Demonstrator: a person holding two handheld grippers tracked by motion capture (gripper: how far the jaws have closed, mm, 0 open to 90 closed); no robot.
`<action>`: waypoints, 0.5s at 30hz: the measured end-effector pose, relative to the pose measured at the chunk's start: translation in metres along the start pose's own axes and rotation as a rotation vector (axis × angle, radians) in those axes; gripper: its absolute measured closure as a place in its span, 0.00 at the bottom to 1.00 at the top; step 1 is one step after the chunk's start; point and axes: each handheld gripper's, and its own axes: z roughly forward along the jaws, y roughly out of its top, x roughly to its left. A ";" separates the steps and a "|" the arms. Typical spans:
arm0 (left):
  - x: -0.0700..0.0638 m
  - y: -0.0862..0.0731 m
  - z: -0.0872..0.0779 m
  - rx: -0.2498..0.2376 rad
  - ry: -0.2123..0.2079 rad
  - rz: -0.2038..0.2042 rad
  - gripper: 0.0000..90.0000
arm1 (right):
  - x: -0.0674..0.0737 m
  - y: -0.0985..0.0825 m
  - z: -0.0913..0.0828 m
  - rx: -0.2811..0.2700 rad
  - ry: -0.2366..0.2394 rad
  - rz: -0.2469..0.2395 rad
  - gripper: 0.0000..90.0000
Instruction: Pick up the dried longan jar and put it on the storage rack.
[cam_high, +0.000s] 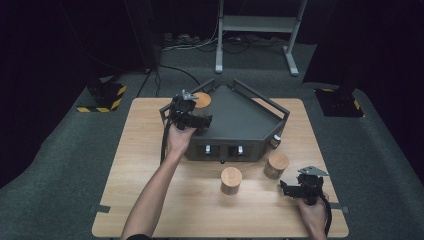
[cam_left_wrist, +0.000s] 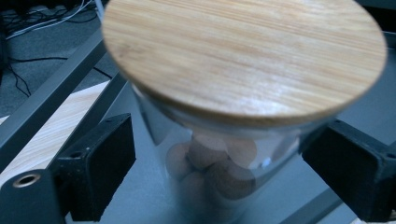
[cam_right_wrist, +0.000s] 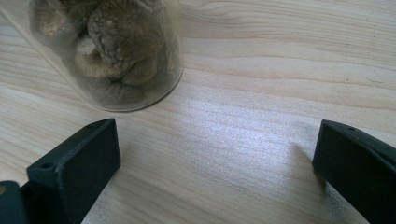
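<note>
A glass jar with a round wooden lid (cam_left_wrist: 243, 56) holds brown lumps and stands between my left gripper's (cam_left_wrist: 219, 172) black jaws, which press on its sides. In the high view this jar (cam_high: 202, 100) is at the back left corner of a dark grey tray (cam_high: 240, 120), with the left gripper (cam_high: 199, 119) at it. Two more wooden-lidded jars, one (cam_high: 231, 180) and the other (cam_high: 276, 165), stand on the wooden table in front of the tray. My right gripper (cam_high: 286, 189) is open near the table's front right. A jar of dried brown pieces (cam_right_wrist: 112, 51) stands just beyond the right gripper (cam_right_wrist: 217, 163), outside its jaws.
The tray has raised rails and small clips on its front wall (cam_high: 222, 149). A white metal stand (cam_high: 255, 25) and cables lie on the floor behind the table. Black-and-yellow striped bases (cam_high: 107, 97) flank the table's back corners.
</note>
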 end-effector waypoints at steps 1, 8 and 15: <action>0.000 0.000 -0.002 -0.003 0.000 0.002 0.10 | 0.000 0.000 0.000 0.000 0.000 -0.001 0.00; 0.004 -0.001 -0.012 -0.002 0.007 0.004 0.10 | 0.000 0.000 0.000 0.000 0.000 0.000 0.00; 0.009 -0.003 -0.023 -0.012 0.005 -0.018 0.10 | 0.000 0.000 0.000 0.000 0.000 -0.001 0.00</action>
